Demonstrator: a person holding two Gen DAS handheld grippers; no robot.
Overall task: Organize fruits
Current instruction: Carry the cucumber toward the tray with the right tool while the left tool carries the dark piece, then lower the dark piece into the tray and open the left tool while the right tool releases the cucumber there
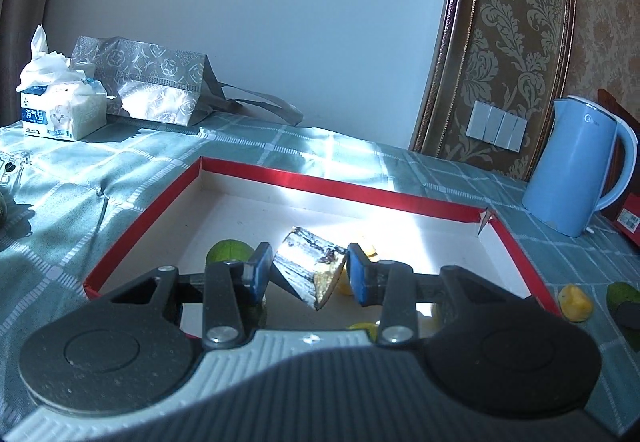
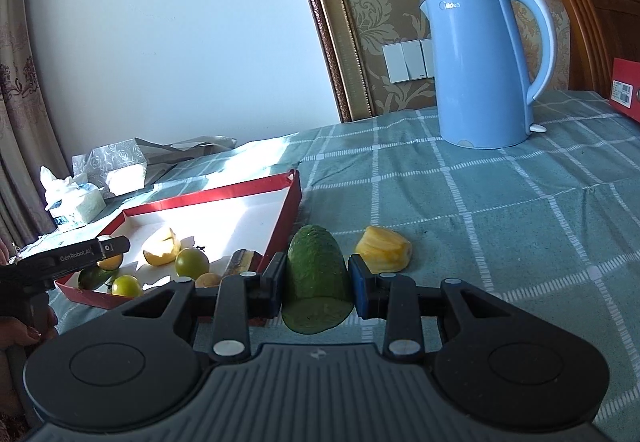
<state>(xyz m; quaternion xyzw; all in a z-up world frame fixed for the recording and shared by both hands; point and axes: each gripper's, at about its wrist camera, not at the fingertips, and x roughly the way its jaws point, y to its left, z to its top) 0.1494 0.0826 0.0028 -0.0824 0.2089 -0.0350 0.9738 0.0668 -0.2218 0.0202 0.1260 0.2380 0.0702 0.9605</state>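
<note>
Checked tablecloth (image 2: 480, 202); avocado half (image 2: 316, 274) clamped in right tool (image 2: 316, 282), beside red tray (image 2: 294, 198).

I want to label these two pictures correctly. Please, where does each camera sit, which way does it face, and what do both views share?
Left wrist: sits on the left gripper, looks along its fingers over the red tray toward the white wall; the jaws are shut on a dark-striped fruit wedge.
Right wrist: sits on the right gripper, looks across the checked tablecloth toward the blue kettle; the jaws are shut on a green fruit half, and the left gripper shows at the left edge.
Shared: tray, kettle, tissue box, silver bag, yellow fruit piece.
</note>
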